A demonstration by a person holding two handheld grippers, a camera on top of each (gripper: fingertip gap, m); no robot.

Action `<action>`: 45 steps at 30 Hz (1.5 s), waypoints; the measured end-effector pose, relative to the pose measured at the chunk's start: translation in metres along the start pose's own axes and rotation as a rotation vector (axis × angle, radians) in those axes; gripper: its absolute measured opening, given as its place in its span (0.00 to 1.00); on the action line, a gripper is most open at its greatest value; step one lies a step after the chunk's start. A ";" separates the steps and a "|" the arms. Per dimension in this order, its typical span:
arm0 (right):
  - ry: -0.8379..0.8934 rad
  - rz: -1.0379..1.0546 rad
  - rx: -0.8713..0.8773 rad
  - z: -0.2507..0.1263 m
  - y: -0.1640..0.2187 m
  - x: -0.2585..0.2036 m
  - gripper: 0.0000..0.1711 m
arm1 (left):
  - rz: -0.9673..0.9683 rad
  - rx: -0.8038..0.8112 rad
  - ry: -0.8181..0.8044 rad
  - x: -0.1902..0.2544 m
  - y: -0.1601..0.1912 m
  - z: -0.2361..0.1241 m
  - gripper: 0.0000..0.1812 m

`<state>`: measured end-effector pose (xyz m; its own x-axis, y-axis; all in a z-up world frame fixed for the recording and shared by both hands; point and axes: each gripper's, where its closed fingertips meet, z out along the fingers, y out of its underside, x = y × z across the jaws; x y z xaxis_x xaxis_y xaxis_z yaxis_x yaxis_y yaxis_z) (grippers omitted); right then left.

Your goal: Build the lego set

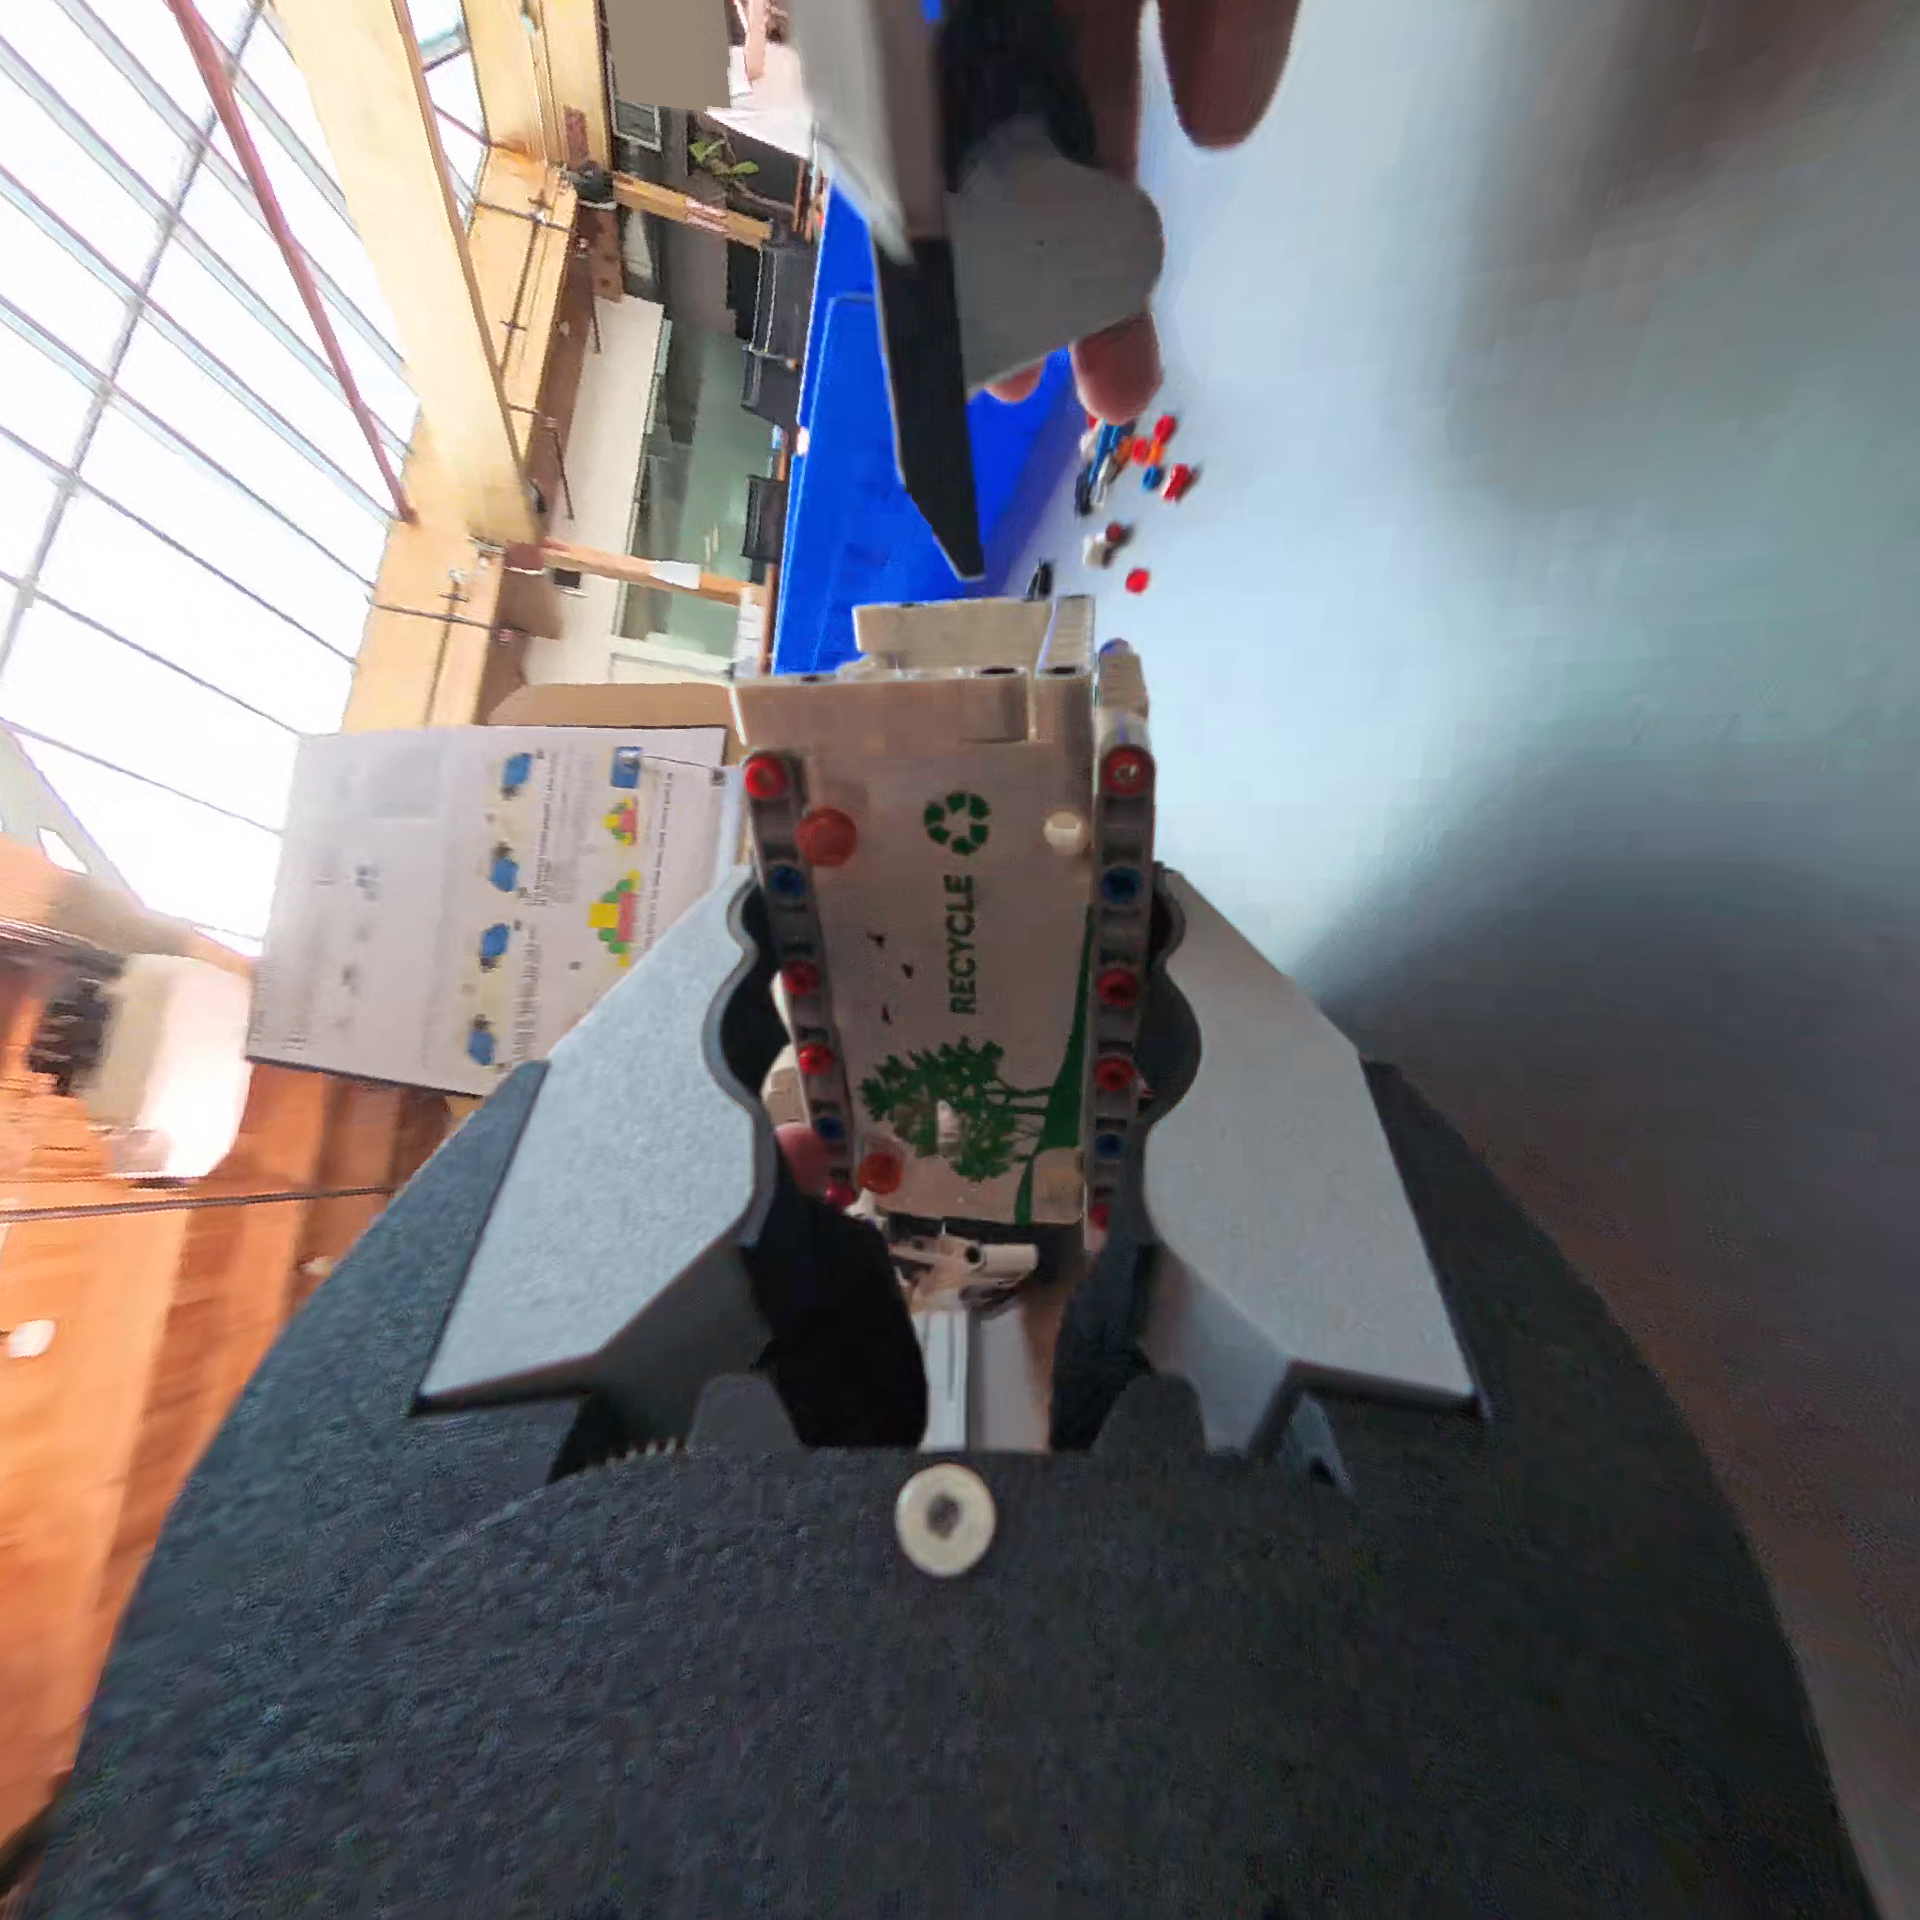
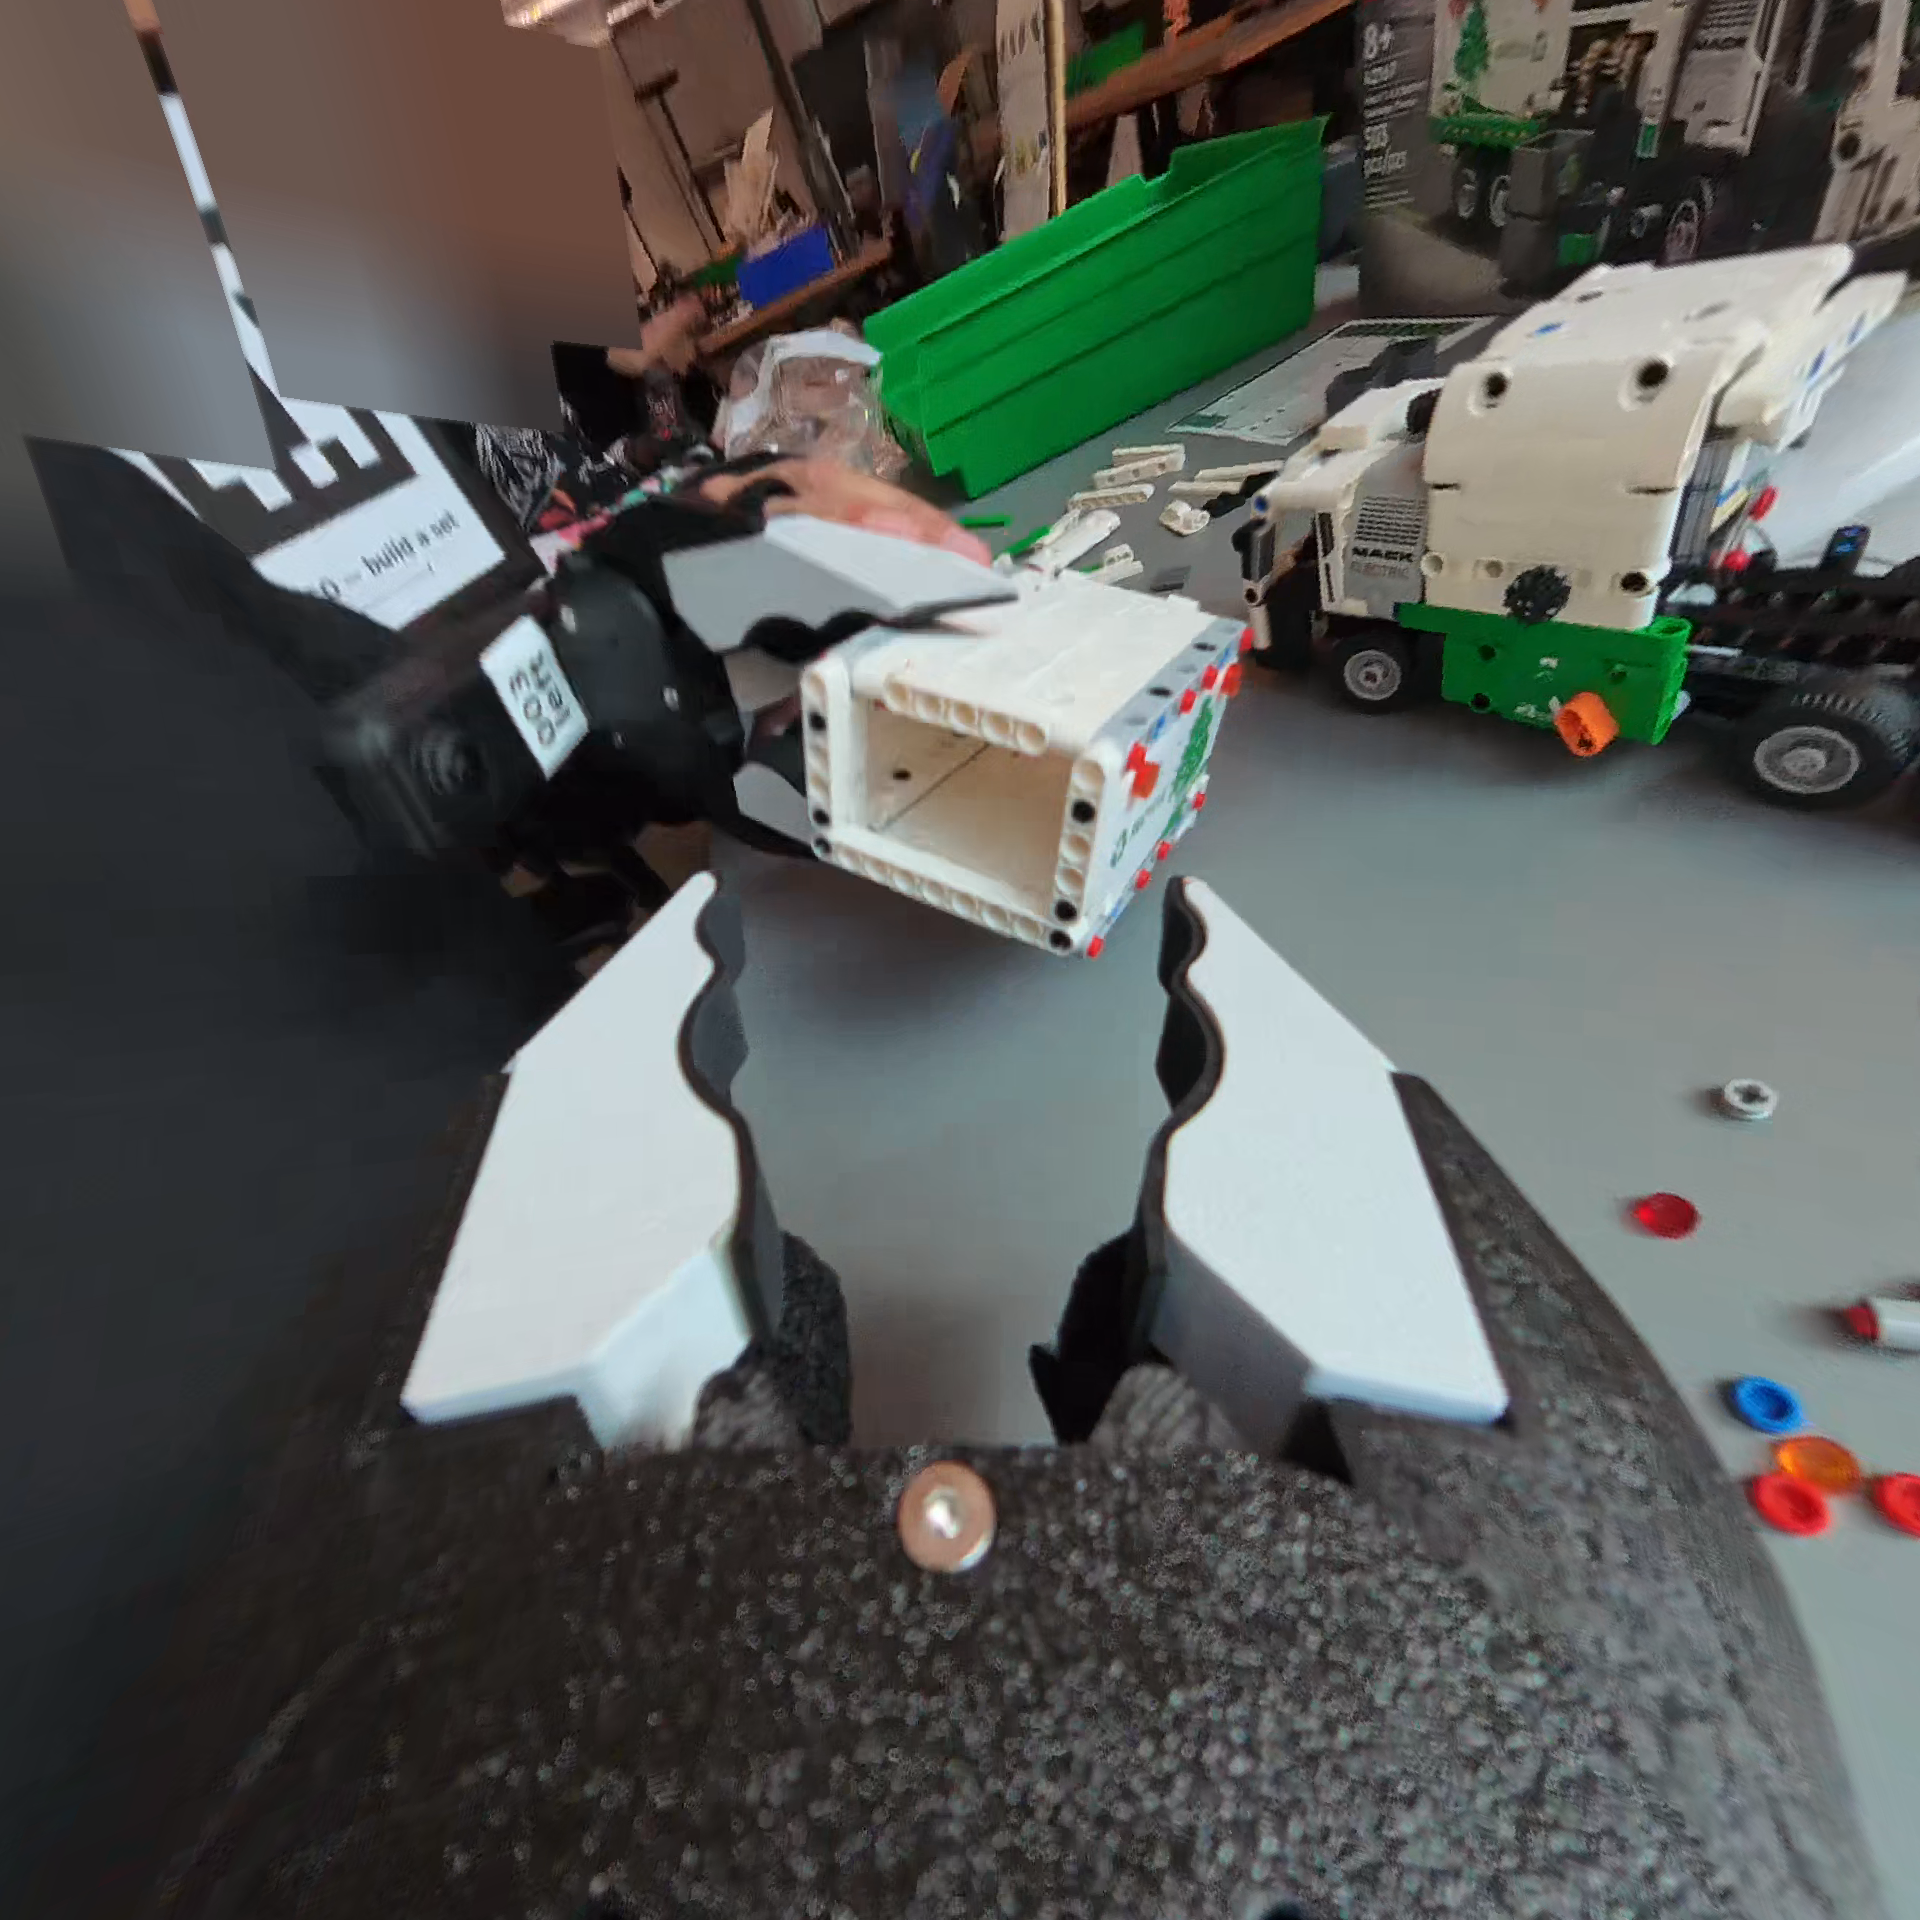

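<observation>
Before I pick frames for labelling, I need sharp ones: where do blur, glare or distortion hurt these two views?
Left wrist view: blown-out windows, smeared right gripper, bent edges; the white box section held by the left gripper is sharp. Right wrist view: even light, soft truck, sharp open right gripper.

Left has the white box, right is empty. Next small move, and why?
Probably carry the white box toward the truck. The left hand-held gripper is clamped on it, held off the table; the right hand-held gripper is open and empty, free to steady the truck.
</observation>
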<state>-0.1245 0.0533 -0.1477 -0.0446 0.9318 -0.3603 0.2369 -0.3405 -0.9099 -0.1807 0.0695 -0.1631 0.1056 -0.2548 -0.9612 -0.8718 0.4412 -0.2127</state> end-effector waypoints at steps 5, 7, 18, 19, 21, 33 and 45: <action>0.214 -0.036 -0.072 0.026 0.010 0.015 0.55 | 0.130 -0.150 -0.035 0.015 0.013 0.007 0.36; 0.299 -0.085 -0.095 0.036 0.014 0.015 0.56 | 0.107 -0.177 -0.042 0.014 0.011 0.008 0.36; 0.410 -0.092 -0.109 0.046 0.022 0.031 0.50 | 0.103 -0.206 -0.020 0.026 -0.003 0.006 0.36; 0.409 -0.101 -0.132 0.045 0.026 0.032 0.50 | 0.080 -0.191 0.002 0.029 -0.005 0.003 0.37; 0.397 -0.109 -0.148 0.043 0.029 0.034 0.50 | 0.014 -0.155 0.028 0.029 -0.011 -0.006 0.40; 0.352 -0.086 -0.188 0.037 0.036 0.035 0.50 | -0.845 -0.117 0.003 -0.011 0.042 -0.053 0.32; 0.466 -0.188 -0.282 0.041 0.047 0.041 0.50 | -1.033 -0.045 -0.012 -0.009 0.063 -0.049 0.26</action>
<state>-0.1550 0.0700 -0.2132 0.3066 0.9518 -0.0111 0.5188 -0.1769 -0.8364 -0.2599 0.0574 -0.1588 0.8172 -0.4825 -0.3152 -0.3703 -0.0205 -0.9287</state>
